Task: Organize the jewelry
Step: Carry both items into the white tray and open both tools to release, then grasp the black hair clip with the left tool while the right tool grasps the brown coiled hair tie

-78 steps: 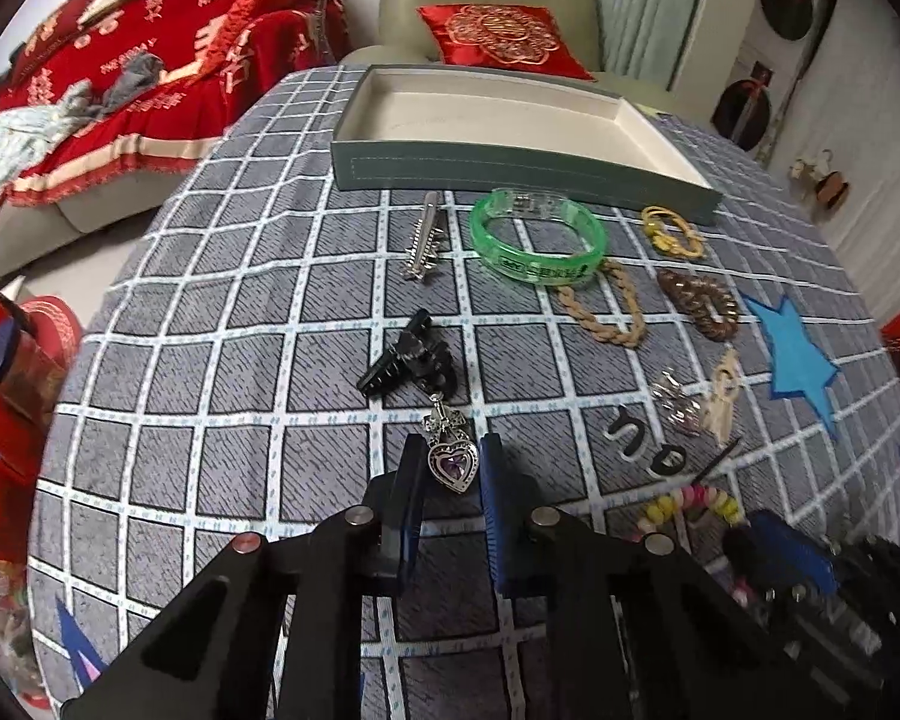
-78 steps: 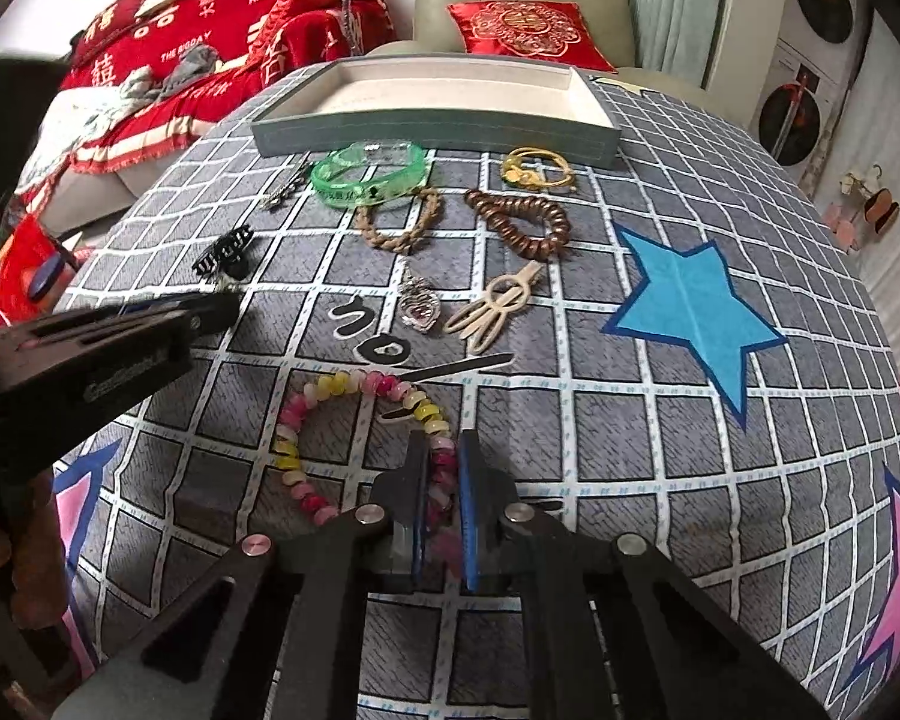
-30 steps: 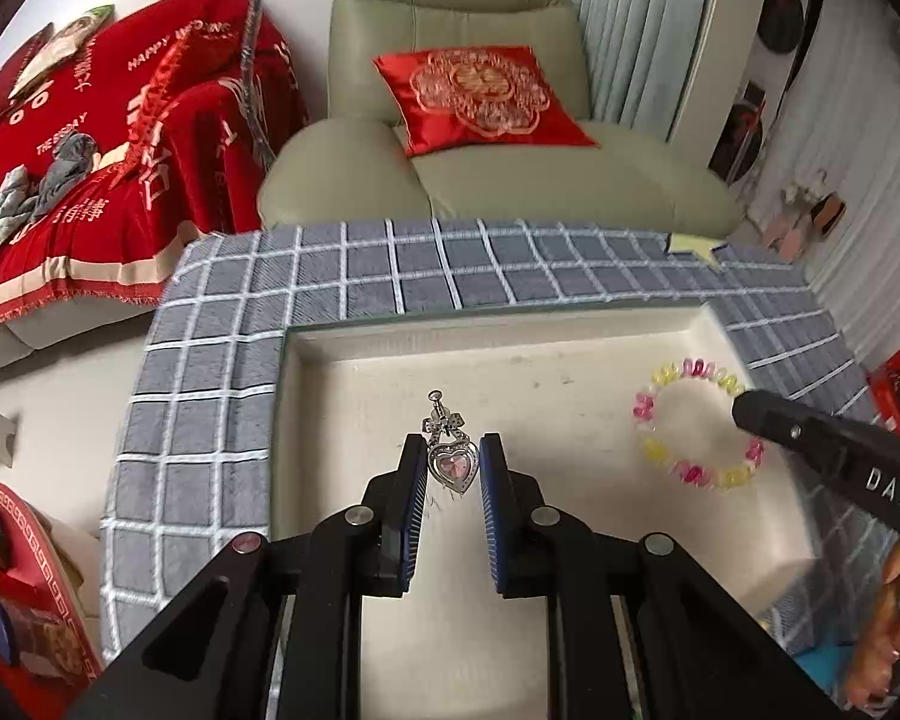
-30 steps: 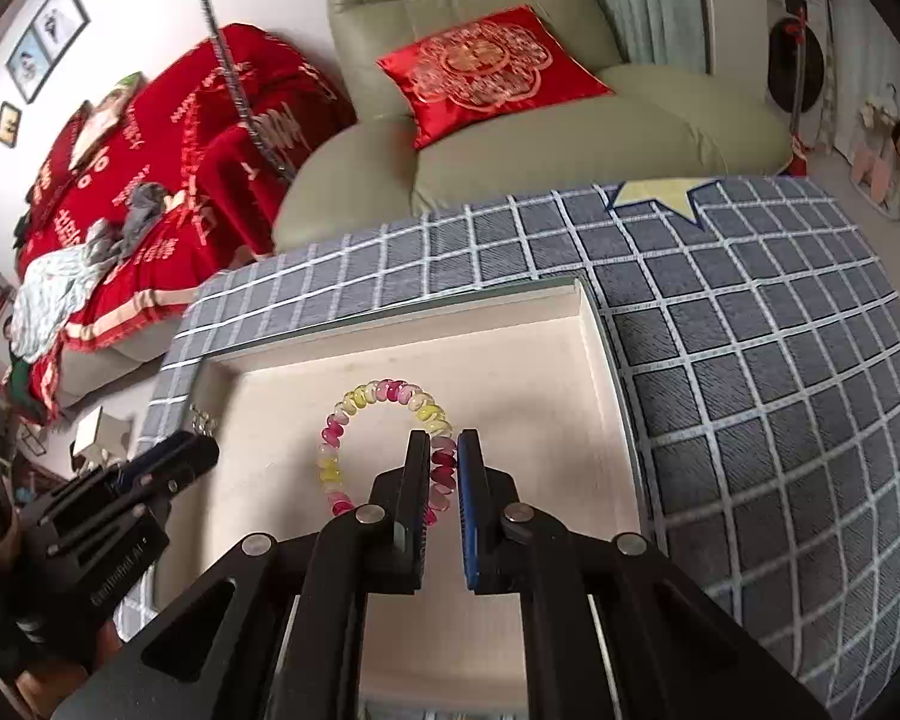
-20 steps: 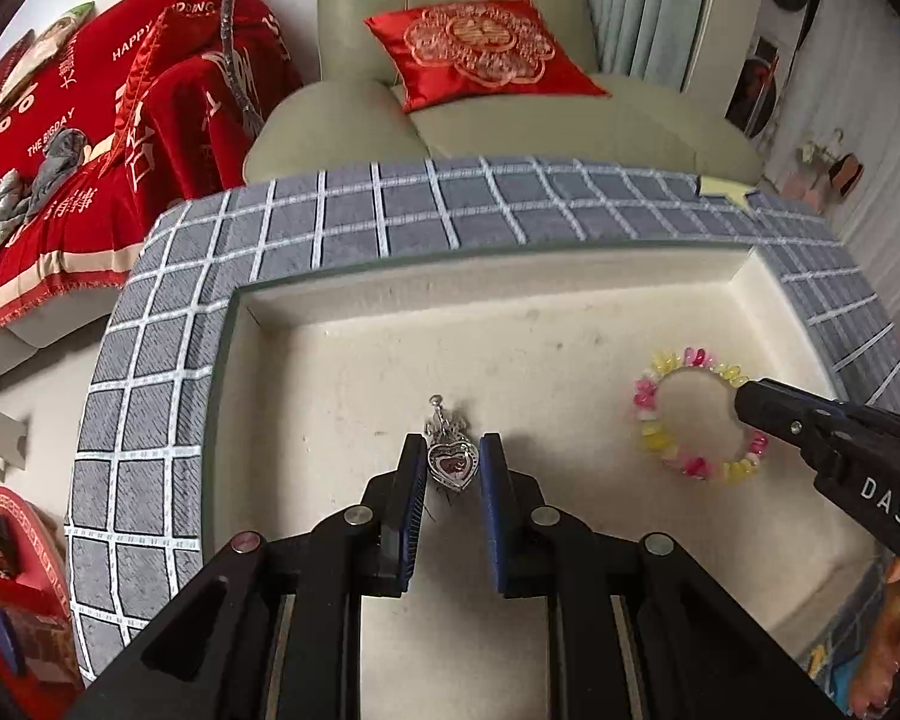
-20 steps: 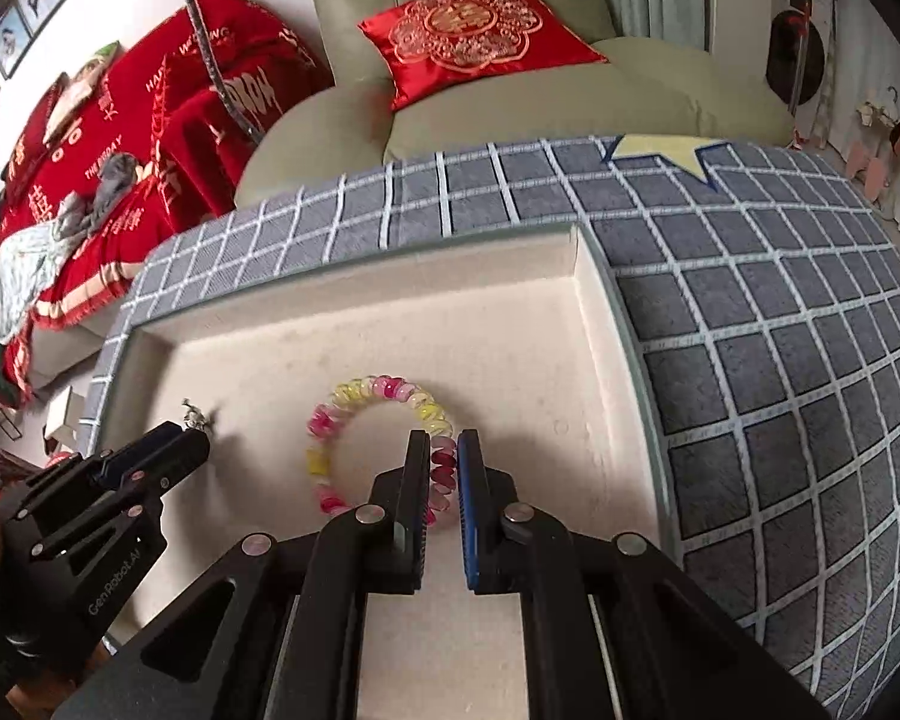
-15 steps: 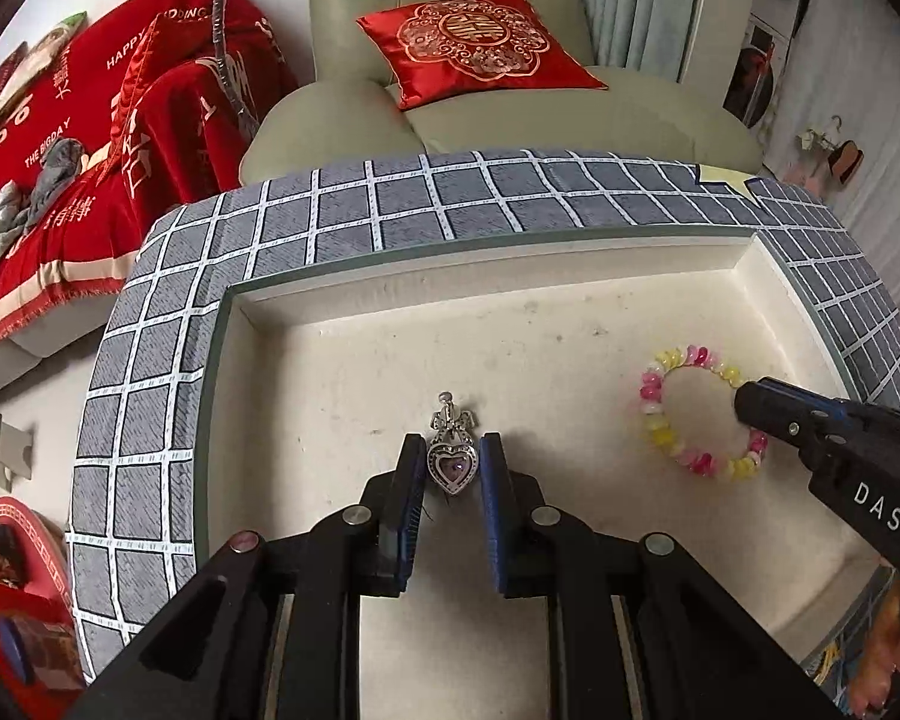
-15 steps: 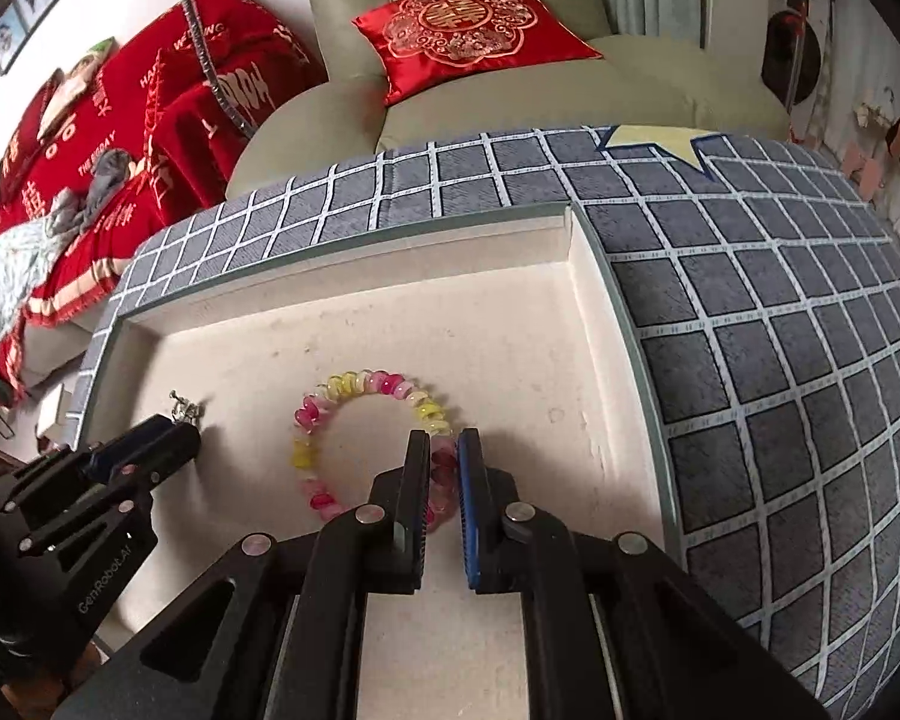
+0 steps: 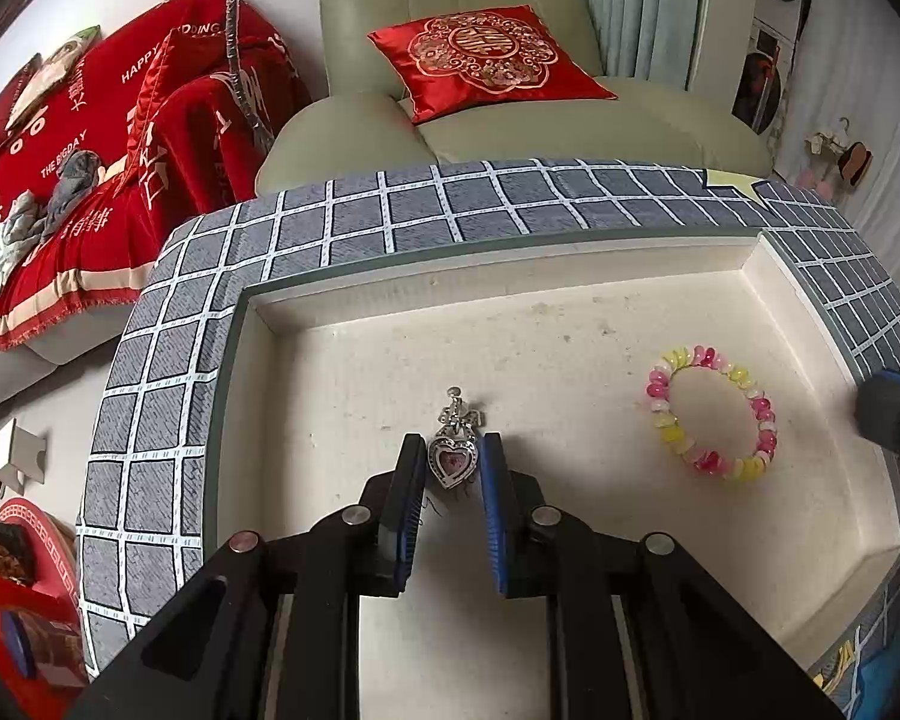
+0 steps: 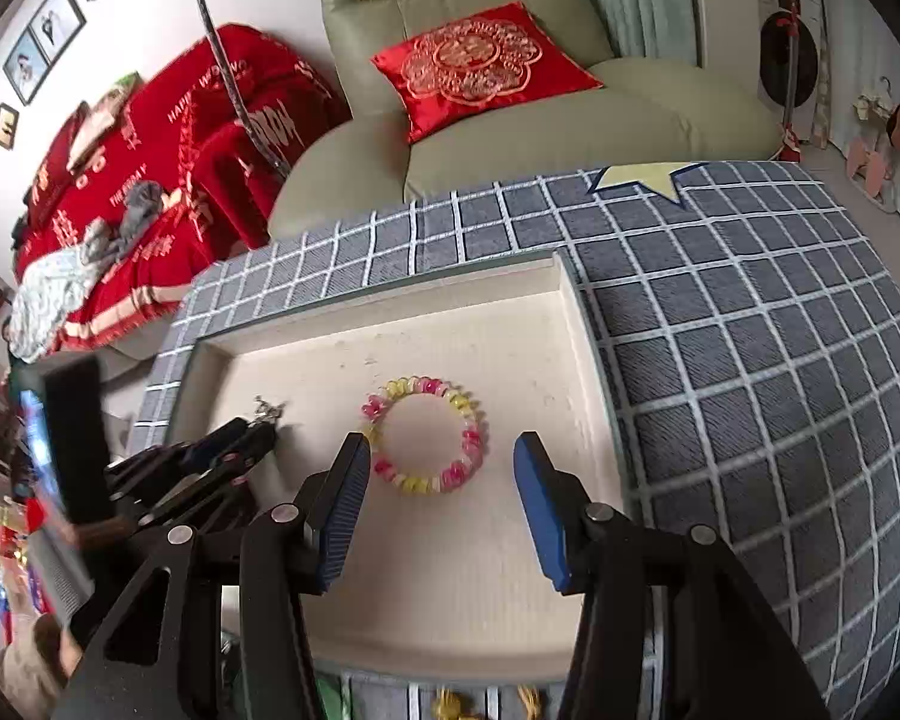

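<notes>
A cream-lined tray (image 9: 510,324) with a grey-green rim sits on the checked tablecloth. A silver heart pendant (image 9: 452,463) lies on the tray floor between the pads of my left gripper (image 9: 451,439). Its jaws are opening, and a thin gap shows on each side of the heart. A pink-and-yellow bead bracelet (image 10: 417,385) lies flat in the tray, free, just ahead of my right gripper (image 10: 441,441), whose jaws are opening wide. The left wrist view shows the bracelet (image 9: 711,463) at the right, with one blue fingertip (image 9: 891,417) of the right gripper beside it.
The grey checked tablecloth (image 10: 750,360) surrounds the tray. Beyond the table's far edge stand a green armchair (image 9: 510,138) with a red cushion and a red-draped sofa (image 9: 90,150). Yellow jewelry (image 10: 450,708) shows below the tray's near rim. A person's hand (image 10: 24,666) is at lower left.
The right jaws have sprung apart and let go of the bracelet, which now lies in the tray, and the gripper drew back. The left gripper sank with the pendant to the tray floor.
</notes>
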A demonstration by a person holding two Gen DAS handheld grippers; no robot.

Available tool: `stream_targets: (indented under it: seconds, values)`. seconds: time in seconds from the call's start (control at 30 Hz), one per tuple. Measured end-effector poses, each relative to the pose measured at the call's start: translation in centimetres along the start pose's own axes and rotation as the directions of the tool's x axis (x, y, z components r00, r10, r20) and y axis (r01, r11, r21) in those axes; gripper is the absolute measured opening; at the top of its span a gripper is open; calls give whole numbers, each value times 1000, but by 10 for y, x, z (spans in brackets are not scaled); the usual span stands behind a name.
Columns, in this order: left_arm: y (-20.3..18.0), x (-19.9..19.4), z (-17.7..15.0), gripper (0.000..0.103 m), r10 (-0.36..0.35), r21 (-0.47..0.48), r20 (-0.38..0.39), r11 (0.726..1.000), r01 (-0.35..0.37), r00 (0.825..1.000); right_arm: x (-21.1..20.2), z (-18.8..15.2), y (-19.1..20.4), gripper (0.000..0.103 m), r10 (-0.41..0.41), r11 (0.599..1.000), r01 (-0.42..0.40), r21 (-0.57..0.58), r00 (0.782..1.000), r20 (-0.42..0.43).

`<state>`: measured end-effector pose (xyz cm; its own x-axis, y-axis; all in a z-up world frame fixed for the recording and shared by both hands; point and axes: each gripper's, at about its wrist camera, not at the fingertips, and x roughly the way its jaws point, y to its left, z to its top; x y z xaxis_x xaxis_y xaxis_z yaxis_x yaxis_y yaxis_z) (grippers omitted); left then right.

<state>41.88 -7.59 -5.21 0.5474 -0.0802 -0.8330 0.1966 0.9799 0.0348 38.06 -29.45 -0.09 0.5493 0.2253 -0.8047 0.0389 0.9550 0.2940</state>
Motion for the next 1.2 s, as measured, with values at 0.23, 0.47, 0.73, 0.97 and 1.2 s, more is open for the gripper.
stream_targets:
  seconds: [0.23, 0.47, 0.73, 0.97, 1.2]
  values:
    - [-3, -22, 5, 103, 19, 0, 64, 1000, -19, 998, -28, -10, -10, 54, 3, 999, -5, 43, 1000, 30]
    - [7, -62, -9, 103, 8, 11, 125, 1000, -10, 992, -48, -30, -16, 89, 13, 999, -15, 44, 999, 52]
    - [29, -112, -59, 103, -62, 11, 103, 998, 61, 993, -72, -68, -16, 90, 65, 997, -67, 48, 997, 48]
    - [44, -140, -123, 103, -7, -4, 110, 1000, 7, 994, -71, -113, -12, 90, 37, 999, -38, -14, 998, -54]
    - [52, -144, -170, 103, -71, -40, 39, 997, 73, 997, -62, -152, -27, 90, 4, 1000, -4, 3, 991, -134]
